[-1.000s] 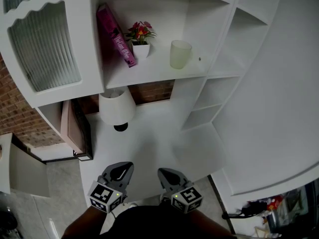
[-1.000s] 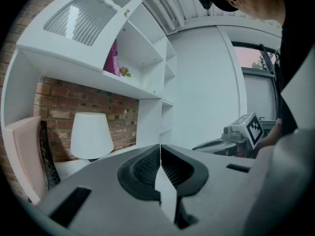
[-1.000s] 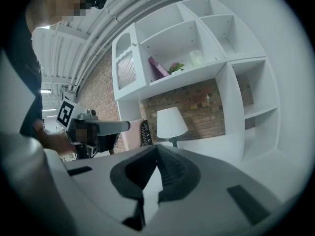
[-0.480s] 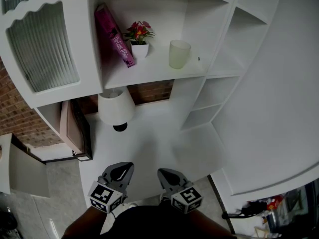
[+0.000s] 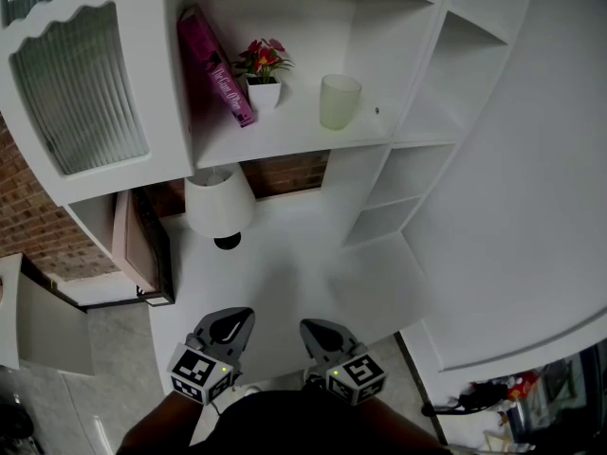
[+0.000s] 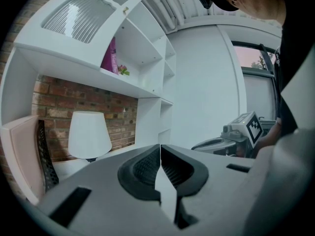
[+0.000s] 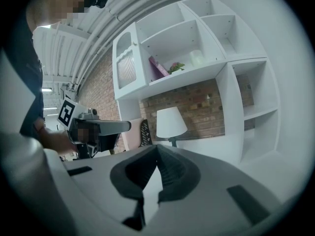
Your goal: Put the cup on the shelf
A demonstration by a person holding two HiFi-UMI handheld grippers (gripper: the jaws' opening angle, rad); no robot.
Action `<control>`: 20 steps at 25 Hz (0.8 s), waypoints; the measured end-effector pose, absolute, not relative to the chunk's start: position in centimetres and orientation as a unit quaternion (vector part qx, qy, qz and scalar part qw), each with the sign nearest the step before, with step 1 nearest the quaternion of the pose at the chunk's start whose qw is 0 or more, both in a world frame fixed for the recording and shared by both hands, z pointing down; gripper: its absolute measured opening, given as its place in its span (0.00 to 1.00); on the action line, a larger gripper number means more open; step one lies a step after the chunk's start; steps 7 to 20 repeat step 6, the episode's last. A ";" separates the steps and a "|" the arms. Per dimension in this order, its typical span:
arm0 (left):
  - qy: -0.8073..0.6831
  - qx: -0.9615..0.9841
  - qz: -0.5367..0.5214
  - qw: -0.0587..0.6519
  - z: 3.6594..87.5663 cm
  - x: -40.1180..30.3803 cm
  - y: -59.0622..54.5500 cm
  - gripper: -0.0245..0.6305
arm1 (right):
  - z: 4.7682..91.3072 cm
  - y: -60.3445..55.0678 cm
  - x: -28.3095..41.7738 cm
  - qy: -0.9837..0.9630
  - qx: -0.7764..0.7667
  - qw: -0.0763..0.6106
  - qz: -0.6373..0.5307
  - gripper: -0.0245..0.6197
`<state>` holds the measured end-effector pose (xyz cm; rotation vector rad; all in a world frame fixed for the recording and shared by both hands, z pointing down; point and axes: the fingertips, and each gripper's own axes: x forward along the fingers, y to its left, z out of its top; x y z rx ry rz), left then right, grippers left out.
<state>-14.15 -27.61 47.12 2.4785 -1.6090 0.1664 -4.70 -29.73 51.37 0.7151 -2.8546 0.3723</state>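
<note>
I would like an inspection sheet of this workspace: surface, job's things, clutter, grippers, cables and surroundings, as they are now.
Surface: white desk top, with a white-shaded table lamp standing on it.
Job's things: pale green translucent cup stands upright on the white shelf.
Clutter: leaning pink book and small white pot of red flowers, left of the cup.
Grippers: left gripper and right gripper both shut, empty, far from the cup.
Cables: nothing seen.
Surroundings: red brick wall, ribbed glass cabinet door.

cup [image 5: 340,100] on shelf [image 5: 296,127], right of plant [image 5: 263,72] and book [image 5: 216,64]; lamp [image 5: 219,205] below.
</note>
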 end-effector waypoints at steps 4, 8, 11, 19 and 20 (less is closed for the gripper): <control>-0.541 0.835 0.056 0.091 47.1 -14.0 -27.7 0.05 | 51.3 -30.0 -4.5 -0.958 0.242 0.084 0.129 0.04; -0.540 0.835 0.055 0.091 47.1 -14.0 -27.8 0.05 | 51.4 -30.1 -4.4 -0.958 0.242 0.085 0.129 0.04; -0.540 0.835 0.055 0.091 47.1 -14.0 -27.8 0.05 | 51.4 -30.1 -4.4 -0.958 0.242 0.085 0.129 0.04; -0.540 0.835 0.055 0.091 47.1 -14.0 -27.8 0.05 | 51.4 -30.1 -4.4 -0.958 0.242 0.085 0.129 0.04; -0.540 0.835 0.055 0.091 47.1 -14.0 -27.8 0.05 | 51.4 -30.1 -4.4 -0.958 0.242 0.085 0.129 0.04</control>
